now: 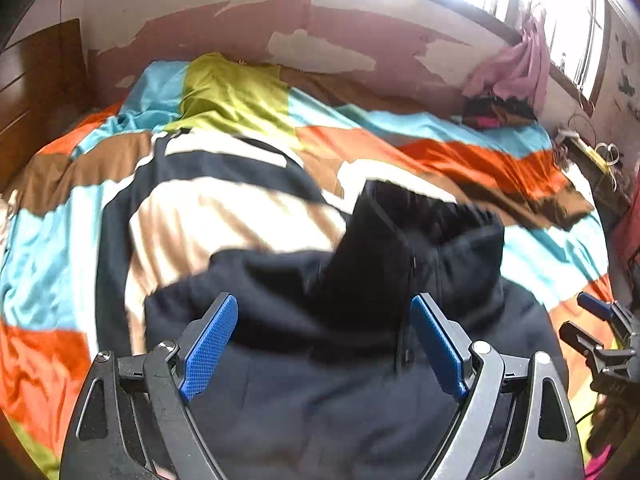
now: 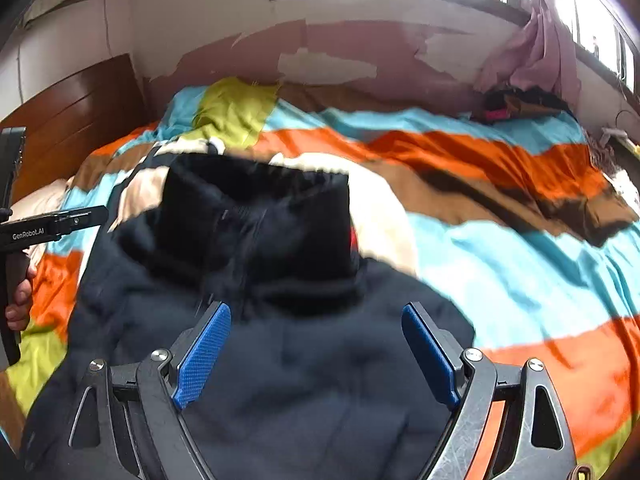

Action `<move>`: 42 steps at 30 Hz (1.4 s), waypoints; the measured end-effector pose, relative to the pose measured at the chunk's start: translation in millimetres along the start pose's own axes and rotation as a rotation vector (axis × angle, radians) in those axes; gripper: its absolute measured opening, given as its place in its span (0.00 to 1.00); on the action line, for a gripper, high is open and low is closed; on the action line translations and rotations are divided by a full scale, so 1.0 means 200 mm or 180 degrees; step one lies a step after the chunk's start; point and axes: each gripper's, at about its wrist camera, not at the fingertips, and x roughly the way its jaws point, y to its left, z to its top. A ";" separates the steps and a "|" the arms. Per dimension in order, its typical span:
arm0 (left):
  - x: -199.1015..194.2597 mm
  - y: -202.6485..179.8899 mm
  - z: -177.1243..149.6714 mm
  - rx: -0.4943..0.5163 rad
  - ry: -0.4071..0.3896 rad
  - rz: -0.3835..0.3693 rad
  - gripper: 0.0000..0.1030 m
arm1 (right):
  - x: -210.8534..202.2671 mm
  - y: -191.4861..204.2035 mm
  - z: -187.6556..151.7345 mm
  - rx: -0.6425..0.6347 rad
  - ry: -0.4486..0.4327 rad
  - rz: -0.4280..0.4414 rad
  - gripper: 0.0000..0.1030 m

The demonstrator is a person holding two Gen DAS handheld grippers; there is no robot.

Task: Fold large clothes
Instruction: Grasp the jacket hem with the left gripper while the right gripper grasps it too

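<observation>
A dark navy padded jacket (image 1: 320, 392) lies on the bed, its black hood or collar (image 1: 424, 232) bunched up at the far end. A cream-and-navy striped section (image 1: 224, 216) spreads to its far left. It also shows in the right wrist view (image 2: 304, 380) with the hood (image 2: 256, 216). My left gripper (image 1: 324, 312) is open and empty, hovering over the jacket. My right gripper (image 2: 316, 320) is open and empty above the jacket's body. The right gripper appears at the left view's right edge (image 1: 596, 320); the left gripper's body (image 2: 52, 224) shows in the right view.
The bed has a patchwork cover (image 2: 520, 272) of orange, blue, brown and green. A wooden headboard (image 2: 80, 116) stands at the left. A peeling wall (image 2: 340, 52) and bright window lie beyond. Pink cloth (image 2: 532, 56) and dark clutter (image 2: 516, 106) sit at the far right corner.
</observation>
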 end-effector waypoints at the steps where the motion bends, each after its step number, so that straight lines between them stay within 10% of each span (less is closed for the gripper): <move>1: 0.04 0.00 0.04 0.0021 -0.0004 0.0020 0.82 | 0.04 -0.01 0.04 0.0051 -0.0057 0.0013 0.84; 14: 0.33 -0.18 0.15 0.0765 0.0058 0.0422 0.82 | 0.38 -0.13 0.33 0.0761 -0.0335 0.0008 0.84; 19: 0.37 -0.22 0.13 0.0814 -0.0007 0.0532 0.81 | 0.46 -0.11 0.35 0.0821 -0.0181 -0.0020 0.57; 25: 0.32 -0.19 0.16 0.0427 -0.0037 0.0264 0.14 | 0.48 -0.12 0.30 0.0870 -0.0113 -0.0029 0.13; 42: -0.37 -0.07 -0.25 0.0258 -0.0623 -0.0129 0.03 | -0.27 0.04 -0.10 0.0495 -0.0853 0.0232 0.04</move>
